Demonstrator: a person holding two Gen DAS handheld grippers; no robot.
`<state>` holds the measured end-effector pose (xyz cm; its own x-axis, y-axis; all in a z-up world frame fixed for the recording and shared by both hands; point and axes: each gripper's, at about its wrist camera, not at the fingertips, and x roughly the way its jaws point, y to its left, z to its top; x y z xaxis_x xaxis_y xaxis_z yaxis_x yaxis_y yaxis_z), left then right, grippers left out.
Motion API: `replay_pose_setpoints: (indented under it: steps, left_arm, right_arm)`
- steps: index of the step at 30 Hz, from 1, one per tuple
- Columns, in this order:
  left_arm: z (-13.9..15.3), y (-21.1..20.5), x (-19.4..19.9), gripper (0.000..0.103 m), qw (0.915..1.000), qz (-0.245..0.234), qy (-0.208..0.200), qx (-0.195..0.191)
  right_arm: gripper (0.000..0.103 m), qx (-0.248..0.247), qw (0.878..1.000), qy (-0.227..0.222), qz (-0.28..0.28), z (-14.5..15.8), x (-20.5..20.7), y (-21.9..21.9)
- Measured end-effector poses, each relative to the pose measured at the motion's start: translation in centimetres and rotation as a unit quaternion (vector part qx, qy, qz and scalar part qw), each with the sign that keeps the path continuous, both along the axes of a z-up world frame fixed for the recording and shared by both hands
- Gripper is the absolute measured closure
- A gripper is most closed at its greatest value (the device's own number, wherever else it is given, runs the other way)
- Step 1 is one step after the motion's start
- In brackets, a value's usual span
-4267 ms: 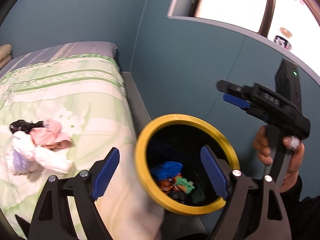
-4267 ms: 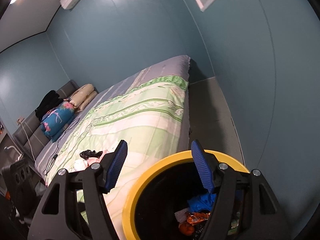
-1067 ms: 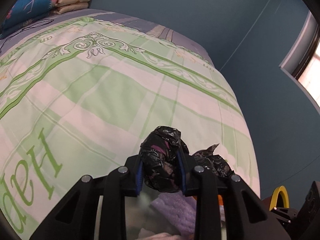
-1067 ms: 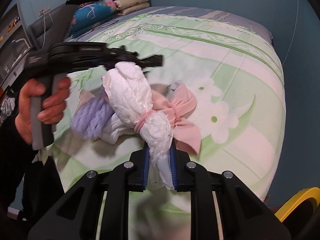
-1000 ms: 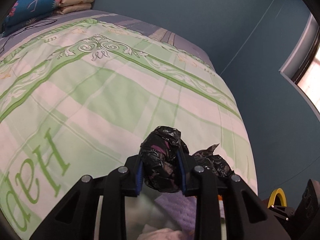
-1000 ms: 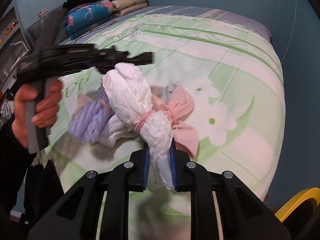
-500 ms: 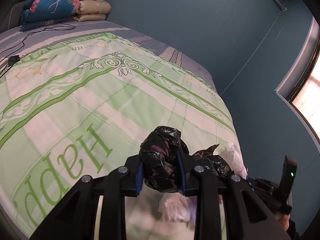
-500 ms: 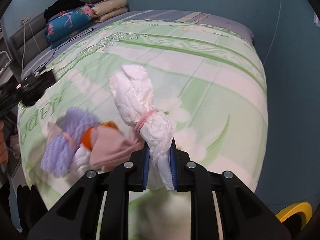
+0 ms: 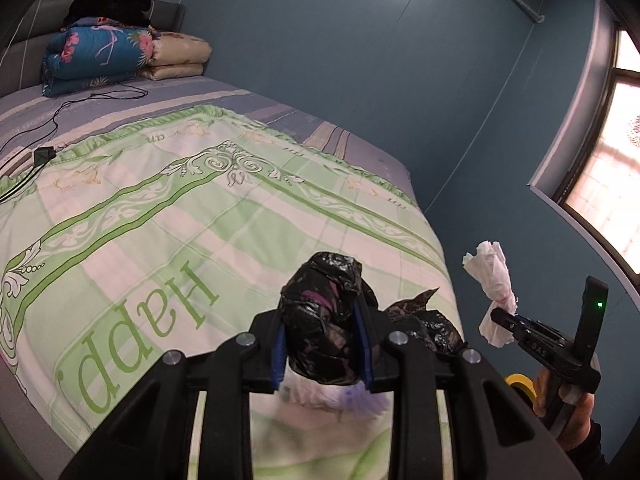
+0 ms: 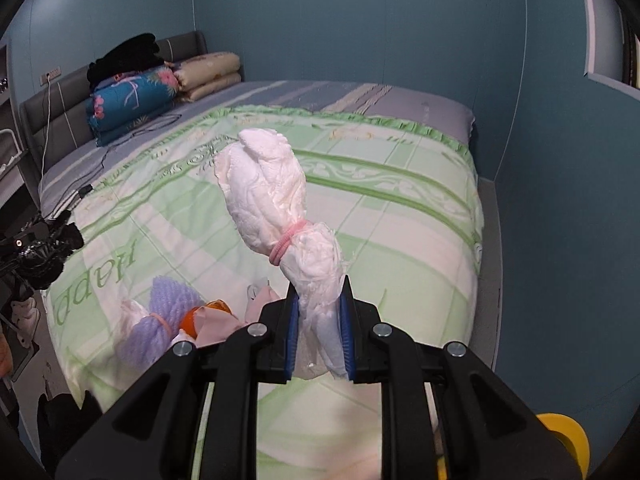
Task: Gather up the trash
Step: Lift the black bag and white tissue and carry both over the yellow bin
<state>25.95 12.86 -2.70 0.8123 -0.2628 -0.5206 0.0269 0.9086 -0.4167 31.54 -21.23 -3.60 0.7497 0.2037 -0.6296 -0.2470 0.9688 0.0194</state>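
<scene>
The left claw (image 9: 323, 346) pinched a black bag (image 9: 325, 320); the right claw (image 10: 319, 330) clamped a tied white wad (image 10: 276, 208) low. We judged its top-heavy end might slip out. Only the right view showed more scraps (image 10: 168, 324) below-left and the yellow bin (image 10: 568, 440) lower right.

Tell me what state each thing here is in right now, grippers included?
Left gripper: shut on the black bag.
Black bag: crumpled, held off the bed.
Right gripper: shut on the white bundle.
White bundle: tied with a pink band, held upright.
Purple bundle: lying on the bed.
Bed cover: spread flat.
Yellow bin: only its rim shows.
</scene>
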Motion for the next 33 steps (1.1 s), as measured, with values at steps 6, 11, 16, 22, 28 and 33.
replay_pose_setpoints:
  steps: [6,11,16,22,28,33]
  left_arm:
    - [2.5,-2.6,-2.5,0.077,0.9996,-0.017,-0.022,0.006]
    - [4.3,-5.3,-4.6,0.077,0.9986,-0.03,-0.039,0.019]
    - [5.6,-8.2,-6.3,0.077,0.9969,-0.053,-0.053,0.025]
    - [6.7,-12.1,-7.8,0.077,0.993,-0.087,-0.067,0.045]
    - [7.1,-16.0,-8.7,0.077,0.9877,-0.128,-0.071,0.056]
    - [7.0,-19.5,-9.2,0.077,0.9815,-0.166,-0.071,0.065]
  right_arm:
    - [0.086,0.015,0.999,-0.037,0.007,3.5,-4.8,-2.1]
    - [0.086,0.025,0.997,-0.068,0.01,6.0,-8.6,-3.7]
    - [0.086,0.032,0.995,-0.093,0.008,7.7,-11.6,-5.5]
    - [0.086,0.037,0.993,-0.11,-0.005,8.4,-14.2,-7.9]
    - [0.086,0.05,0.992,-0.112,-0.03,8.4,-16.2,-11.1]
    - [0.086,0.061,0.991,-0.102,-0.06,7.8,-17.1,-13.8]
